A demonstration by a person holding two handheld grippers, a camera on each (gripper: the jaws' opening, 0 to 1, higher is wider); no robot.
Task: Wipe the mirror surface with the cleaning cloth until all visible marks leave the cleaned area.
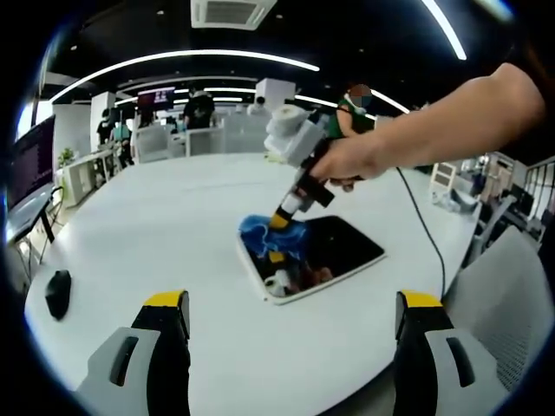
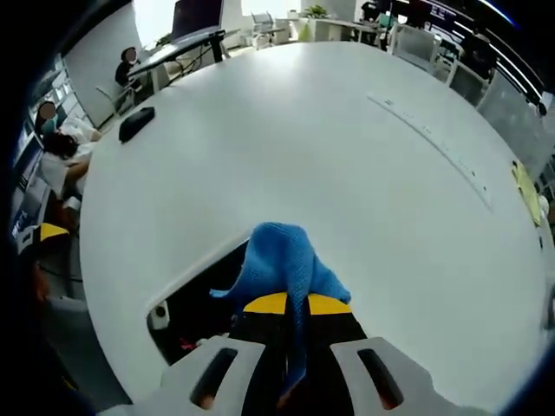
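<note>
In the right gripper view the blue cleaning cloth and the right gripper cover most of the mirror; its 6 o'clock portion lies behind the jaws. In the left gripper view, marks on the glass cannot be distinguished from reflections. The dark object at 9 o'clock is too small to identify.

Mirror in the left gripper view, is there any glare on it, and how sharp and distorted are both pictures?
Left gripper view: the mirror reads dark, no strong glare; ceiling light strips bow with the fisheye. Right gripper view: the blue cloth is sharp, the white table evenly bright, its edges curved.
</note>
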